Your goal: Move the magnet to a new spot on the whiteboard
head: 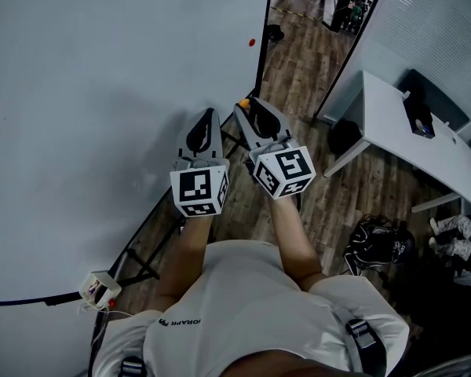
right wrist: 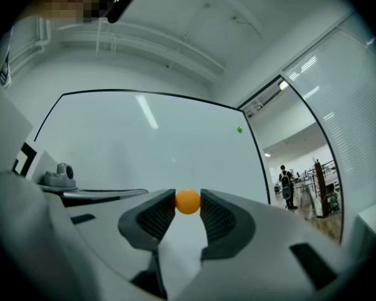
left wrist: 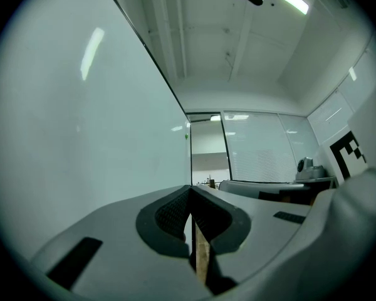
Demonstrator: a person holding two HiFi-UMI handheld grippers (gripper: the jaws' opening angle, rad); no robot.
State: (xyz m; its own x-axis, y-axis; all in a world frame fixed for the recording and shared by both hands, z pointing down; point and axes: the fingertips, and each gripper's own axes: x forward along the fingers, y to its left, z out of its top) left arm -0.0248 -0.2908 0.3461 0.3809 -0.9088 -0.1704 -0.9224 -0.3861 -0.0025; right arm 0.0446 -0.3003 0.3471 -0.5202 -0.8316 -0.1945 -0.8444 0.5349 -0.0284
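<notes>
Magnet (right wrist: pixel 187 202) small, round, orange, pinched between right gripper (right wrist: pixel 188 200) jaws

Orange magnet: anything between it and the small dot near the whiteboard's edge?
Nothing: the right gripper view shows only bare whiteboard between the orange magnet and the dot.

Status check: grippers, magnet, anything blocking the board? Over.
Left gripper shut, empty. Right gripper shut on orange magnet, facing whiteboard. Small green dot near board's far edge; nothing in the way.
</notes>
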